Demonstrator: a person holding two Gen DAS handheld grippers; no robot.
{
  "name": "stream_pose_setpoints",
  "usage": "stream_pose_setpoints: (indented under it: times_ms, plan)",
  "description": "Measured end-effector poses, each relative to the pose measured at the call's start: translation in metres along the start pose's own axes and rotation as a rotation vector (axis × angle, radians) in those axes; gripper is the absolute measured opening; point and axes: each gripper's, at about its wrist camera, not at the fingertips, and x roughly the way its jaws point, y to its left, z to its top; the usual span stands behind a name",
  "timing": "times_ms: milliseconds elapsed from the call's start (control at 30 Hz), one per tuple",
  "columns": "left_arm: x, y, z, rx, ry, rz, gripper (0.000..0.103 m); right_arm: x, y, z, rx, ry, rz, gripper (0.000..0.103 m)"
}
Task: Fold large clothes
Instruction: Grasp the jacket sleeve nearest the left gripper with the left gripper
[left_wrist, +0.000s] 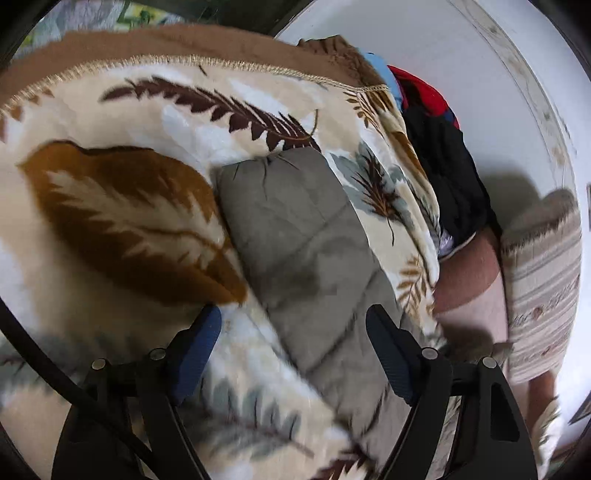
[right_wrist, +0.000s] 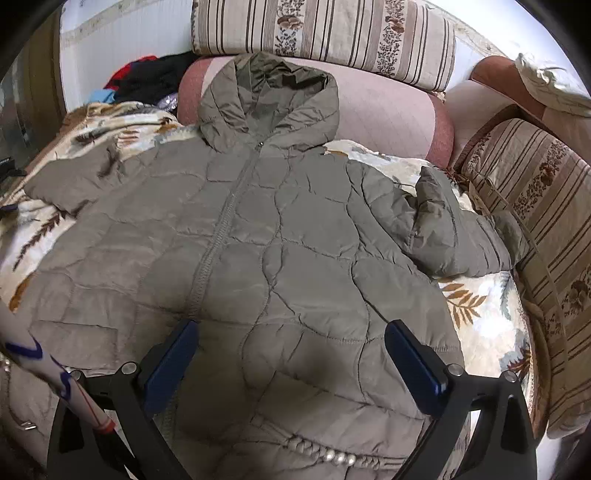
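The jacket (right_wrist: 258, 236), grey-green, quilted and hooded, lies flat and zipped on the leaf-print blanket (right_wrist: 476, 306), and everything else sits around it. My right gripper (right_wrist: 291, 362) hangs over its hem, jaws spread wide and gripping nothing. My left gripper (left_wrist: 293, 354) hovers above its sleeve (left_wrist: 303, 236), likewise released. Beyond the hood (right_wrist: 269, 99) stands a striped cushion (right_wrist: 325, 37); left of the hood, a heap of clothes (right_wrist: 147, 79).
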Motion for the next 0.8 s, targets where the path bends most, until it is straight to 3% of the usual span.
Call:
stream_pose_setpoints:
  times_ms: [133, 200, 300, 367, 433, 600, 800]
  plan:
    - [0.017, -0.001, 0.014, 0.012, -0.018, -0.038, 0.08, 0.013, 0.002, 0.004, -0.007, 0.026, -0.012, 0.102]
    - [0.029, -0.004, 0.02, 0.01, 0.012, -0.055, 0.08, 0.02, 0.003, 0.005, -0.008, 0.037, -0.012, 0.102]
    - [0.04, -0.013, 0.024, 0.018, 0.002, -0.02, 0.08, 0.027, 0.005, 0.005, -0.017, 0.05, -0.014, 0.102]
    - [0.045, -0.026, 0.021, 0.06, -0.021, 0.082, 0.061, 0.03, 0.005, 0.005, -0.02, 0.057, -0.018, 0.102]
    - [0.05, -0.037, 0.017, 0.096, -0.013, 0.165, 0.017, 0.032, 0.004, 0.005, -0.015, 0.06, -0.017, 0.101]
    - [0.025, -0.067, -0.001, 0.15, -0.03, 0.164, 0.012, 0.024, -0.003, 0.007, 0.01, 0.032, 0.005, 0.098]
    - [-0.022, -0.149, -0.06, 0.337, -0.023, 0.039, 0.01, 0.004, -0.016, 0.005, 0.061, -0.022, 0.034, 0.098]
